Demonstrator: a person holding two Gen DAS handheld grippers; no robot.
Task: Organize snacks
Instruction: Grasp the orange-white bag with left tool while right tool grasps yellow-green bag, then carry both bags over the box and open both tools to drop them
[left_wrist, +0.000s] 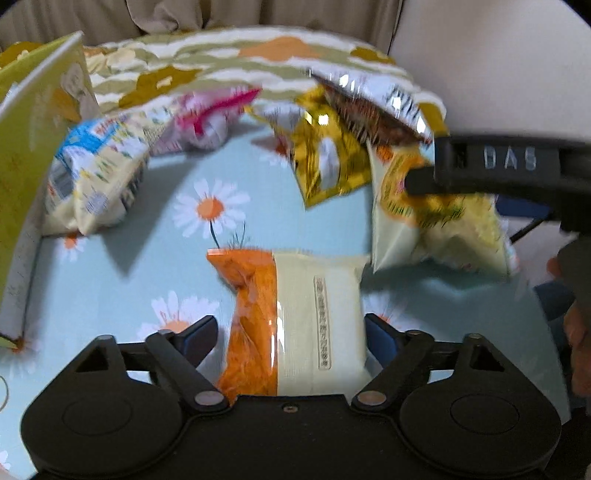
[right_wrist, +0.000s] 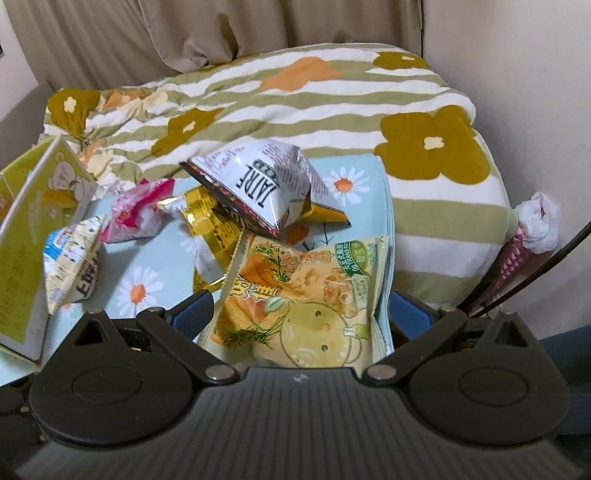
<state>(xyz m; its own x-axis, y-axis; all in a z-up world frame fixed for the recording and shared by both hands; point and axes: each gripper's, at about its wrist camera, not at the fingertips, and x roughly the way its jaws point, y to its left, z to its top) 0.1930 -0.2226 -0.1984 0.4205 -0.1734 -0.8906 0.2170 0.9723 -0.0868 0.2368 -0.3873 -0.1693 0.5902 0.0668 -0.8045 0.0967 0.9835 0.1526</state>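
Observation:
Snack packets lie on a light blue daisy-print sheet (left_wrist: 122, 280). My left gripper (left_wrist: 291, 332) is open, its blue pads on either side of an orange and cream packet (left_wrist: 295, 321). My right gripper (right_wrist: 301, 314) is open around a yellow-green lemon soda packet (right_wrist: 303, 295); that packet (left_wrist: 443, 229) and the right gripper's black finger (left_wrist: 424, 181) also show in the left wrist view. Beyond lie a gold packet (right_wrist: 210, 221), a silver and brown packet (right_wrist: 266, 184), a pink packet (right_wrist: 136, 210) and a blue and white packet (right_wrist: 74, 266).
A yellow-green cardboard box (right_wrist: 26, 236) stands open at the left edge. A striped flower-print quilt (right_wrist: 295, 96) is bunched at the back and right. Beige curtains (right_wrist: 184, 29) hang behind. A pink and white cone-shaped thing (right_wrist: 532, 236) sits at the right by the wall.

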